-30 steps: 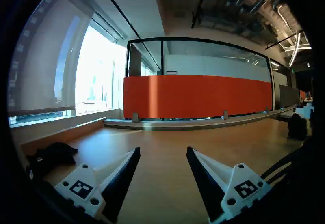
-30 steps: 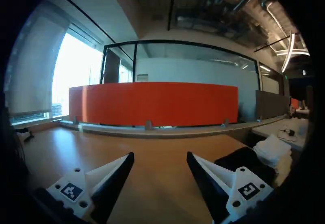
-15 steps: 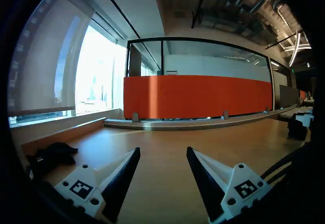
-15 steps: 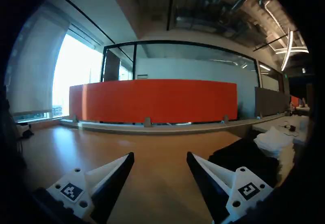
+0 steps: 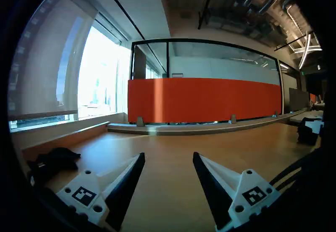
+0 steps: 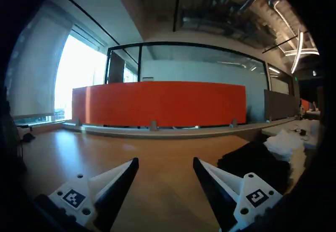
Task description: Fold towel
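In the right gripper view a white pile of towels (image 6: pixel 285 144) lies at the far right of the wooden table (image 6: pixel 168 156), with a black cloth (image 6: pixel 256 160) bunched in front of it. My right gripper (image 6: pixel 165 165) hovers low over the table, open, nothing between its fingers, left of the black cloth. In the left gripper view my left gripper (image 5: pixel 167 160) is open too, over bare wood (image 5: pixel 176 148). A dark cloth (image 5: pixel 52 158) sits at the table's left edge.
An orange divider panel (image 5: pixel 203 99) runs across the table's far edge, with glass walls behind it. Bright windows (image 5: pixel 98 80) line the left side. A black and white object (image 5: pixel 308 130) rests at the far right in the left gripper view. Black cables (image 5: pixel 294 171) trail near my left gripper.
The right gripper has lifted and shifted slightly, so the black cloth and white towels sit higher and closer in its view. The left gripper view has barely changed.
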Demonstrator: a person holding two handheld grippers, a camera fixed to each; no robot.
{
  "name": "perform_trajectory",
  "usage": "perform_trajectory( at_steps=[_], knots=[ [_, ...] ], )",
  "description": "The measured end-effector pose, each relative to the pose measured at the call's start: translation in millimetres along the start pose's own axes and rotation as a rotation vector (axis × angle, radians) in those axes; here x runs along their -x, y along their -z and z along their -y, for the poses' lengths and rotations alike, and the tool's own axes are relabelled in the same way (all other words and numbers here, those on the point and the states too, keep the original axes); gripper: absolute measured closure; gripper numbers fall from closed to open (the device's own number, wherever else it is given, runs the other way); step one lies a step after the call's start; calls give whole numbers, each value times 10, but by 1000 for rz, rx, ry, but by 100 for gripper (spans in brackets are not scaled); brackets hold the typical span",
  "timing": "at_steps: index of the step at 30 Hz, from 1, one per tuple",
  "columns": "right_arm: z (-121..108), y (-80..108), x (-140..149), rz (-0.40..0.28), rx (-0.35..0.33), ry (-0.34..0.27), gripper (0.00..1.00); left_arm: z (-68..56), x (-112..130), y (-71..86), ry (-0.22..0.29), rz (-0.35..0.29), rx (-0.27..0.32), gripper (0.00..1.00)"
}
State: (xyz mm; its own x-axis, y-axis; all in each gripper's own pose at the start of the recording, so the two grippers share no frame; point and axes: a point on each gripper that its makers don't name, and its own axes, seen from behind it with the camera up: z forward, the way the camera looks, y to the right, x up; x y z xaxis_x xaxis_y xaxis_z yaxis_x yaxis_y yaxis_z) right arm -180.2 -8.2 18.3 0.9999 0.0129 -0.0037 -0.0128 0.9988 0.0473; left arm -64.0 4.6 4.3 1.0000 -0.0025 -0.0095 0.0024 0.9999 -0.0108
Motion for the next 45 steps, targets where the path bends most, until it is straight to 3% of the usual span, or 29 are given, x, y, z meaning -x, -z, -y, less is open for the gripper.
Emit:
perform_trajectory(
  at_steps=[45],
  knots=[
    [22, 47, -6, -14, -2, 0, 0, 5, 5, 4, -2, 0, 0, 16]
  ],
)
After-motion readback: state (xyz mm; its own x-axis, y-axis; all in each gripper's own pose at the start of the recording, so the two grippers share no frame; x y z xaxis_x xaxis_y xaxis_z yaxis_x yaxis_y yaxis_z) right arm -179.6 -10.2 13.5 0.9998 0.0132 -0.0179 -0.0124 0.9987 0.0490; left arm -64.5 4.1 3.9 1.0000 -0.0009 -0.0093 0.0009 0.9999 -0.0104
